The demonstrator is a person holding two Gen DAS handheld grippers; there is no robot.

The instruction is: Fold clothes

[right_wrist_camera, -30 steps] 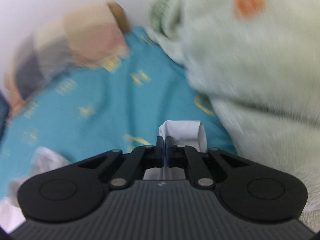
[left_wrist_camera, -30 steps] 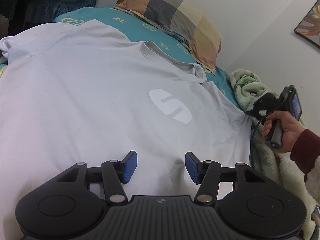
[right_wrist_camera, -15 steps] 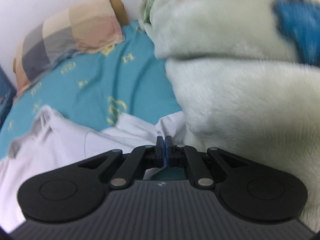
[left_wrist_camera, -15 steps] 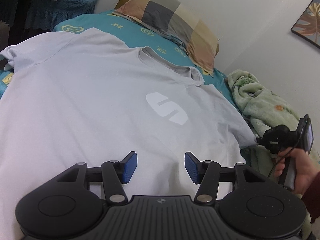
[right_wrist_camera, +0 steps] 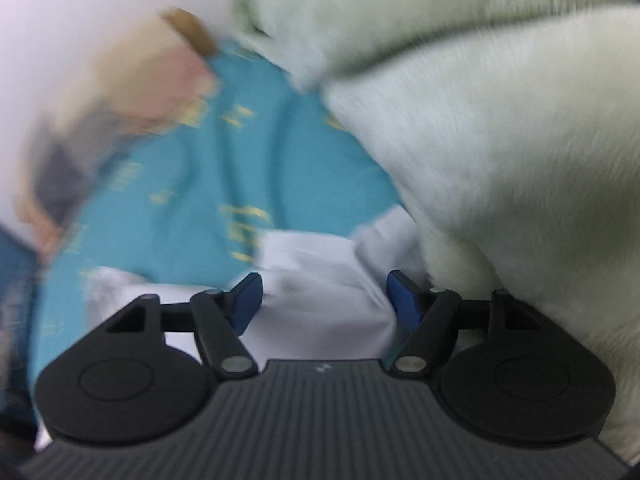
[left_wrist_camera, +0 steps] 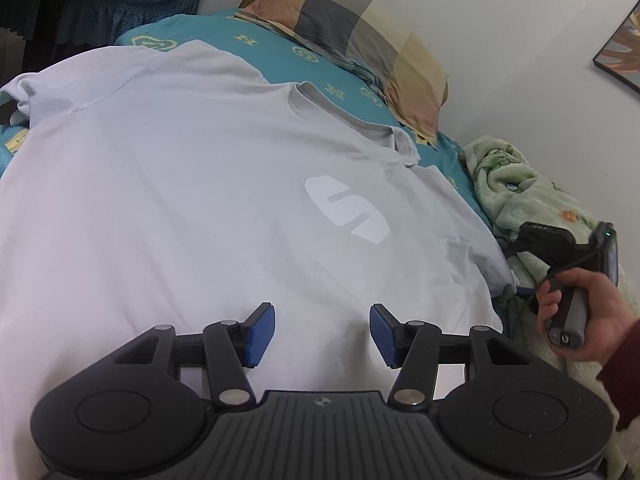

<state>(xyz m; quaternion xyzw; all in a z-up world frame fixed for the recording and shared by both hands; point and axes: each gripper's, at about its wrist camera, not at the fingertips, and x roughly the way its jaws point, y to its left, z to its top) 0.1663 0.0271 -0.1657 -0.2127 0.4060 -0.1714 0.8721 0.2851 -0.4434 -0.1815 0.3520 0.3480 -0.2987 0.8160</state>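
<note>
A pale grey T-shirt (left_wrist_camera: 192, 200) with a white logo (left_wrist_camera: 348, 210) lies spread flat, front up, across the bed. My left gripper (left_wrist_camera: 322, 332) hovers open over the shirt's lower middle, nothing between its blue pads. In the left wrist view a hand holds my right gripper (left_wrist_camera: 520, 290) at the tip of the shirt's right sleeve (left_wrist_camera: 486, 260). The right wrist view is blurred; there my right gripper (right_wrist_camera: 322, 300) is open, with the white sleeve cloth (right_wrist_camera: 320, 280) lying loose between and below its fingers.
A teal bedsheet (left_wrist_camera: 280, 56) with yellow marks covers the bed. A checked pillow (left_wrist_camera: 360, 36) lies at the head. A fluffy pale green blanket (right_wrist_camera: 500, 140) is bunched along the right edge by the wall. A framed picture (left_wrist_camera: 620, 52) hangs at right.
My right gripper, shut on the sleeve half a second ago, has opened and let the cloth go. It pulled the sleeve outward over the last second. The left gripper stayed open and nearly still.
</note>
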